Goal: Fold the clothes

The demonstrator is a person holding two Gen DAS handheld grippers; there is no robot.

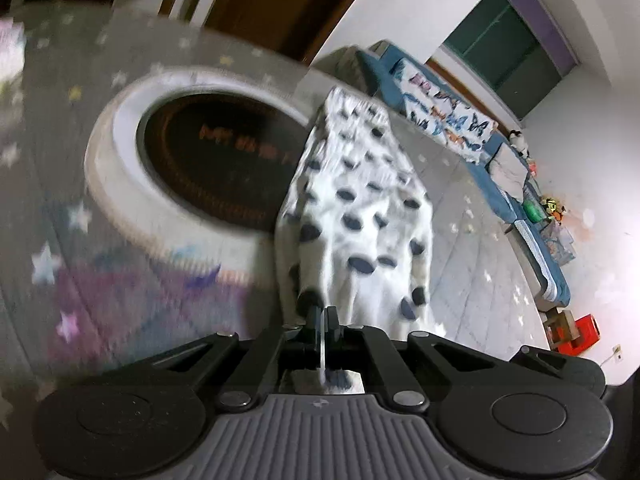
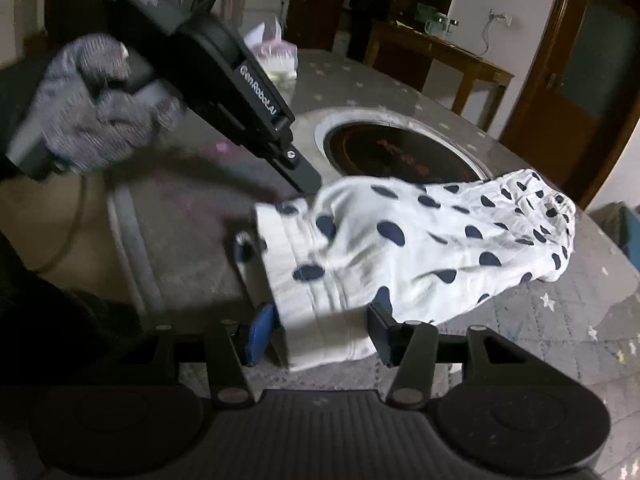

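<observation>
A white garment with dark polka dots (image 1: 360, 216) lies on the grey star-patterned table cover (image 1: 80, 160), stretching away from me. My left gripper (image 1: 322, 320) is shut on its near edge, with white cloth pinched between the fingers. In the right wrist view the garment (image 2: 420, 240) spreads to the right, and its folded plain hem (image 2: 324, 332) sits between the fingers of my right gripper (image 2: 320, 332). Those jaws stand apart, open around the hem. The left gripper (image 2: 310, 186), held by a gloved hand (image 2: 92, 100), grips the garment's far corner.
A round recess with a dark cooktop (image 1: 212, 152) (image 2: 400, 152) sits in the table beside the garment. A plastic bag (image 2: 276, 56) stands at the far table edge. Beyond are a wooden side table (image 2: 440, 52), a door (image 2: 592, 80), a blue sofa (image 1: 440, 116) and a red box (image 1: 584, 332).
</observation>
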